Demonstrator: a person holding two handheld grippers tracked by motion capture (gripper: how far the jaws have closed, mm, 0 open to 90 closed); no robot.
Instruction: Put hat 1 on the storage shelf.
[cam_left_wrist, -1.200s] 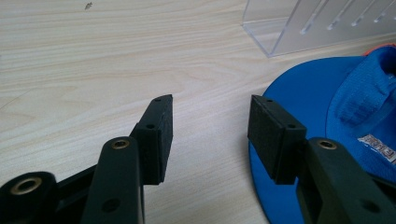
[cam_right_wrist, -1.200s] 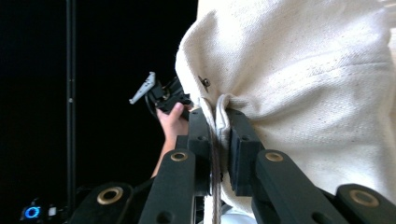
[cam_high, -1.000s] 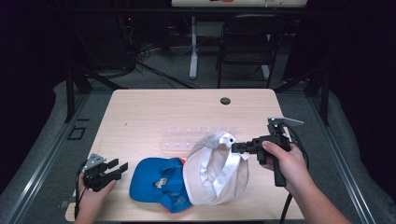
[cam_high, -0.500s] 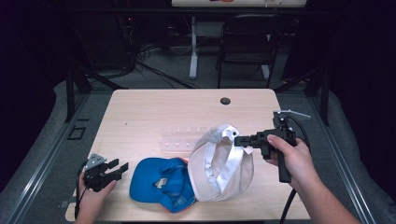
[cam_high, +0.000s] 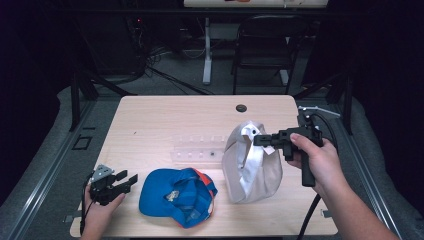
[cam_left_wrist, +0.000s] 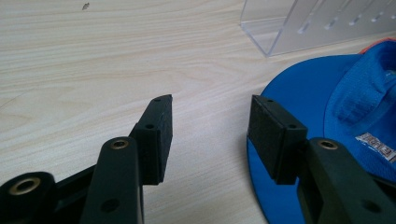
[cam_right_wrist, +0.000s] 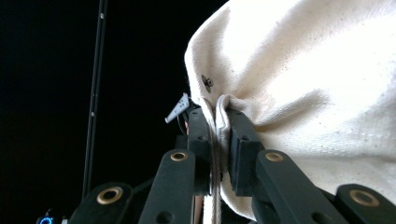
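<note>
Matt cream cloth cap (cam_high: 252, 167), blue mesh-cloth cap (cam_high: 177, 196), pale wood-grain table (cam_high: 165, 120)

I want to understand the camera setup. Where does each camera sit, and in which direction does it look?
High view: above the person's side, facing forward and down on the table; both forearms, left gripper, right gripper.
Left gripper view: low over the table, along its open jaws, beside the blue cap.
Right gripper view: along jaws shut on the cream cap.
Shared: both caps show in the high view too.
</note>
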